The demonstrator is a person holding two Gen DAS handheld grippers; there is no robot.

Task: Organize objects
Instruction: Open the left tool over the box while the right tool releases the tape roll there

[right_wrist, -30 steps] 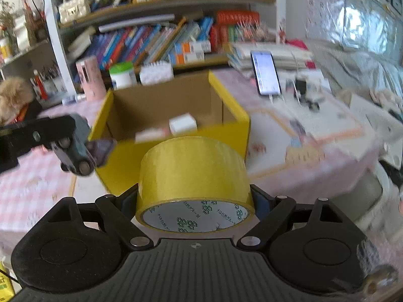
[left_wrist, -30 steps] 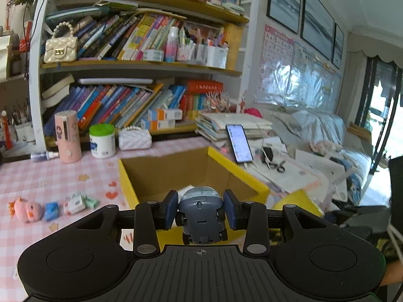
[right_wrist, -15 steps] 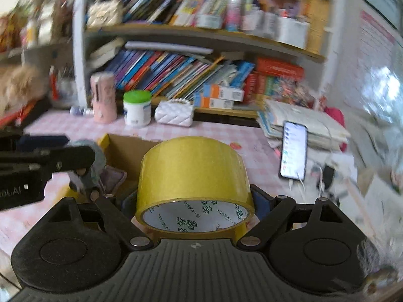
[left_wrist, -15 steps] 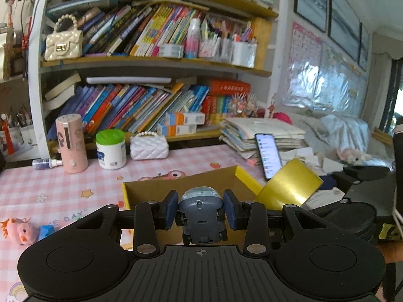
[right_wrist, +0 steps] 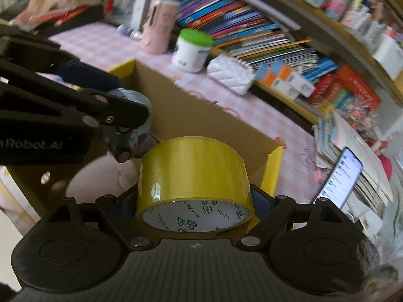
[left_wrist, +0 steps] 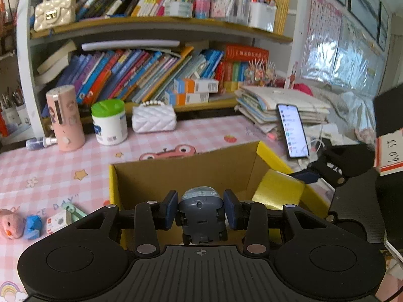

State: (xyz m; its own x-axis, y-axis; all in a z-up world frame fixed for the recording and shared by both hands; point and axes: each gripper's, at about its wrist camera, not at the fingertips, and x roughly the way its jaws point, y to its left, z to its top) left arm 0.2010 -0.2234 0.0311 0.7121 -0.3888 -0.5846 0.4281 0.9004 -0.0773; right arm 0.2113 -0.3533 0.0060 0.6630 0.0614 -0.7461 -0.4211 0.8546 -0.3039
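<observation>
Your left tool [left_wrist: 201,211] grips a small grey toy car [left_wrist: 201,210] at lower centre, above the open yellow box [left_wrist: 191,173] on the bench. Your right tool [right_wrist: 195,201] clamps a yellow tape roll [right_wrist: 195,173]. Lower both well inside the walls before releasing.

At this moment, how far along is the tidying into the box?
Done: nothing shows for certain; the cardboard box floor is mostly hidden. In hand: the left hand-held gripper grips a grey toy car over the box, and the right hand-held gripper holds a yellow tape roll at the box's right wall. Left: a pink plush toy, a blue piece and a small white box lie on the tablecloth.
</observation>
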